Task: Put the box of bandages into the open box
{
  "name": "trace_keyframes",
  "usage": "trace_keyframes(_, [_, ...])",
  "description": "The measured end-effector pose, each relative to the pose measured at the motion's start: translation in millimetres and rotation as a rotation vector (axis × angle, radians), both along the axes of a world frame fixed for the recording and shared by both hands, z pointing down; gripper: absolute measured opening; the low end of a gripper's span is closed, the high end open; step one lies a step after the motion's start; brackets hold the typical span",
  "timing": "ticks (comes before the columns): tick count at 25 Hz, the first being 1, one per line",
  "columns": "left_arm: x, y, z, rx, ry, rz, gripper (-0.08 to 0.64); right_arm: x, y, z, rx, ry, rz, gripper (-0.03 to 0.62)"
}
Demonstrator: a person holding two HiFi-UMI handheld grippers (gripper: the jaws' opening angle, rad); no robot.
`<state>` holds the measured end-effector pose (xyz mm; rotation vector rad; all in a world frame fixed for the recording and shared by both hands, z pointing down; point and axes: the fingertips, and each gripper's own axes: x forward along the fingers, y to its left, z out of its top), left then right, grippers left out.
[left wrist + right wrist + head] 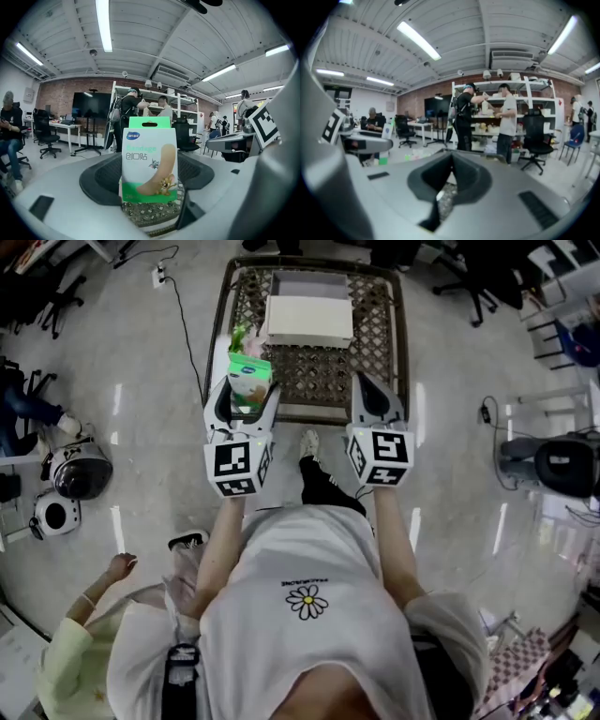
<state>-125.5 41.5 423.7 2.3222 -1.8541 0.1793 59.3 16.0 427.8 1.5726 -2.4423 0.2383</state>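
Note:
The bandage box (249, 378), green and white with a cartoon plaster on its face, stands upright between the jaws of my left gripper (246, 392) over the near left edge of the lattice table (375, 334). In the left gripper view the bandage box (149, 161) fills the middle, and the left gripper (150, 194) is shut on its lower part. A white open box (309, 317) lies at the far middle of the table. My right gripper (372, 390) hovers at the near right edge, shut and holding nothing; in its own view the right gripper (446, 180) shows its jaws meeting.
A small green item (240, 337) lies on the table just beyond the bandage box. Another person's hand (120, 566) is at the lower left. Helmets (80, 470) and a cable (183, 324) are on the floor to the left. Office chairs stand around.

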Motion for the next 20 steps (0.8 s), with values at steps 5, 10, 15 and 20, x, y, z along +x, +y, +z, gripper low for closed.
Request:
trace_keyframes(5, [-12, -63, -22, 0.024, 0.002, -0.076, 0.362, -4, -67, -10, -0.011, -0.004, -0.051, 0.031])
trace_keyframes(10, [-19, -110, -21, 0.012, 0.001, -0.114, 0.362, -13, -113, -7, -0.045, -0.034, -0.101, 0.031])
trace_keyframes(15, [-16, -137, -15, -0.018, 0.009, -0.136, 0.362, -14, -144, 5, -0.080, -0.046, -0.120, 0.031])
trace_keyframes(20, [-13, -160, -3, -0.043, 0.009, -0.129, 0.362, -13, -163, 4, -0.073, -0.070, -0.093, 0.031])
